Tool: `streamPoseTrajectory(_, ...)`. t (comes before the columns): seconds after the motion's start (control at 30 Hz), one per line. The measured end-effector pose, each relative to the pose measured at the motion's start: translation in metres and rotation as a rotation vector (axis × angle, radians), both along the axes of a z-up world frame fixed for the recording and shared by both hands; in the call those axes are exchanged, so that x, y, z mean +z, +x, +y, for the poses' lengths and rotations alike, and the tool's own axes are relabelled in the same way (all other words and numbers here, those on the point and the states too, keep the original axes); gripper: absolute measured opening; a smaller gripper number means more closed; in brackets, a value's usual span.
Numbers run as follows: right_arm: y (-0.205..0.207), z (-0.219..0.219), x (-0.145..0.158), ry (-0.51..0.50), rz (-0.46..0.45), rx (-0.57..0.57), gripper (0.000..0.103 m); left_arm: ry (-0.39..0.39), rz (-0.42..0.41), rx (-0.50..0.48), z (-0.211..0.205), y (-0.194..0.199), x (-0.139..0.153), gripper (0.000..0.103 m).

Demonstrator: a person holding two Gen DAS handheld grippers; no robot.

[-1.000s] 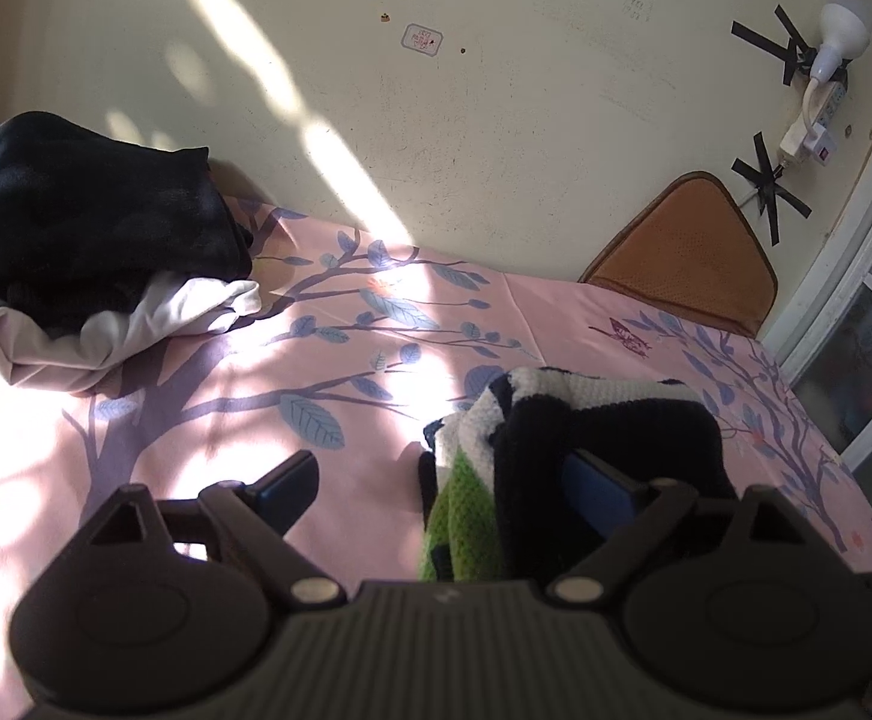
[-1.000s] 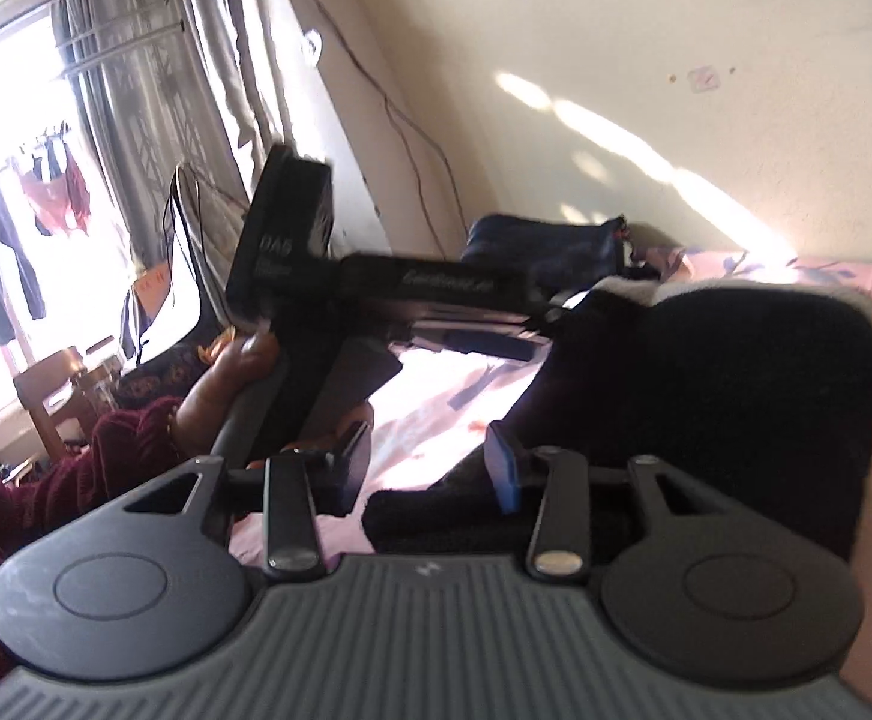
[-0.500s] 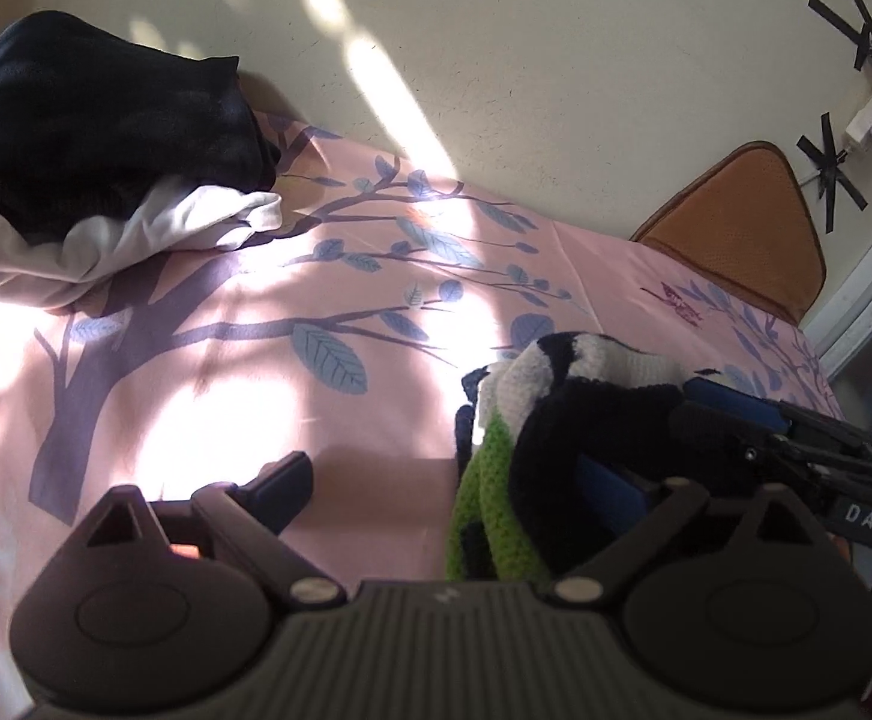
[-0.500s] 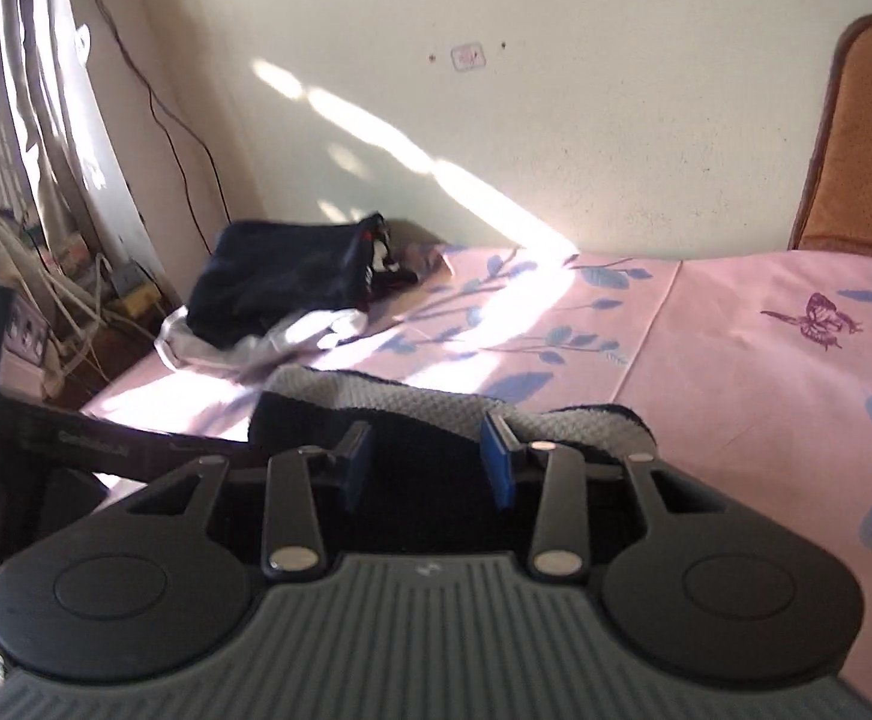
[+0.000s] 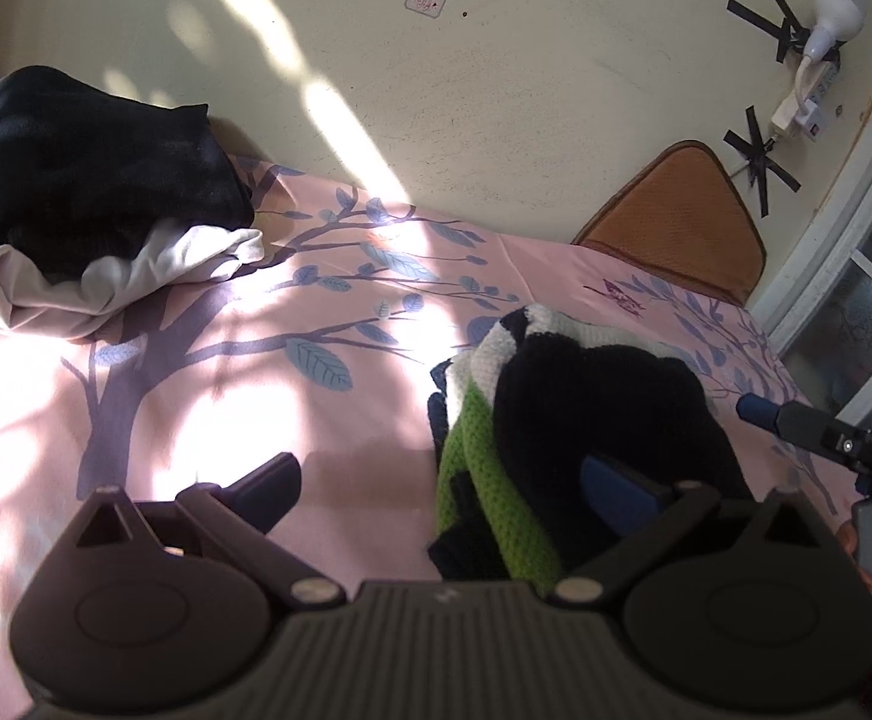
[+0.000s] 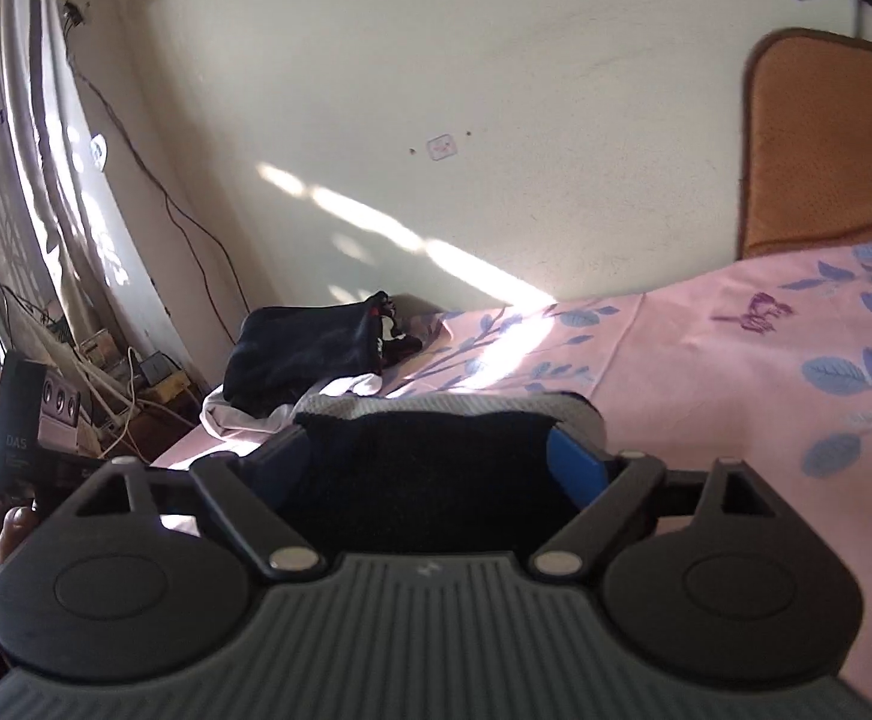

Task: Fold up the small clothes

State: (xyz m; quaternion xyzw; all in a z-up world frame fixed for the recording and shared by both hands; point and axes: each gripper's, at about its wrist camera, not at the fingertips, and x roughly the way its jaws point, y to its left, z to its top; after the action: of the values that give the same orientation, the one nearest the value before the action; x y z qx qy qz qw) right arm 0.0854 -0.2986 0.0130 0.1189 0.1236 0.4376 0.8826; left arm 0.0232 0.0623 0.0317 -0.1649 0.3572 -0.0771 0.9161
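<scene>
A folded knit garment point(image 5: 586, 408) in black, white and green lies on the pink tree-print bedsheet point(image 5: 207, 396). My left gripper point(image 5: 436, 474) is open wide. Its left finger hovers over bare sheet and its blue right pad point(image 5: 616, 489) rests beside the garment's near edge. The right gripper point(image 5: 796, 420) shows at the right edge, just off the garment. In the right wrist view, the right gripper point(image 6: 429, 450) has its jaws opening. The black knit point(image 6: 429, 480) lies loose between its blue pads point(image 6: 577, 462).
A black garment on a crumpled white cloth point(image 5: 105, 192) is piled at the back left by the wall. An orange cushion point(image 5: 676, 210) leans at the back right. A taped lamp point(image 5: 826, 24) hangs near the window. Cables and clutter point(image 6: 111, 384) sit beyond the bed's left end.
The right gripper's jaws spread apart and let go of the knit, and it swung to face the wall. The left gripper's jaws widened a little and stayed by the garment.
</scene>
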Motion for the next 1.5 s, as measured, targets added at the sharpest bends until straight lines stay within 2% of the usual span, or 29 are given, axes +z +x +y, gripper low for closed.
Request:
streamPoseTrajectory(0.13,0.007,-0.022,-0.024,0.027,0.188,0.056,0.090,-0.140,0.041,-0.066,0.002,0.000,-0.010,0.103)
streamPoseTrajectory(0.33,0.012,0.001,-0.039,0.007,0.278,0.145,0.090,-0.218,0.075,-0.116,-0.014,0.013,-0.034,0.103)
streamPoseTrajectory(0.37,0.015,0.008,-0.041,-0.002,0.296,0.156,0.092,-0.214,0.060,-0.114,-0.017,0.013,-0.035,0.103)
streamPoseTrajectory(0.47,0.017,0.028,-0.040,-0.021,0.250,0.152,0.099,-0.193,0.018,-0.092,-0.026,0.015,-0.038,0.103)
streamPoseTrajectory(0.57,0.015,0.039,-0.039,-0.031,0.214,0.146,0.102,-0.078,-0.063,-0.076,-0.042,0.012,-0.042,0.103)
streamPoseTrajectory(0.63,0.013,0.039,-0.039,-0.037,0.201,0.141,0.101,-0.018,-0.066,-0.056,-0.051,0.010,-0.040,0.103)
streamPoseTrajectory(0.97,0.018,0.030,-0.044,0.001,0.206,0.144,0.102,-0.032,-0.078,-0.056,-0.048,0.006,-0.041,0.103)
streamPoseTrajectory(1.5,0.019,0.029,-0.043,-0.004,0.199,0.170,0.103,0.004,-0.081,-0.053,-0.055,0.006,-0.041,0.103)
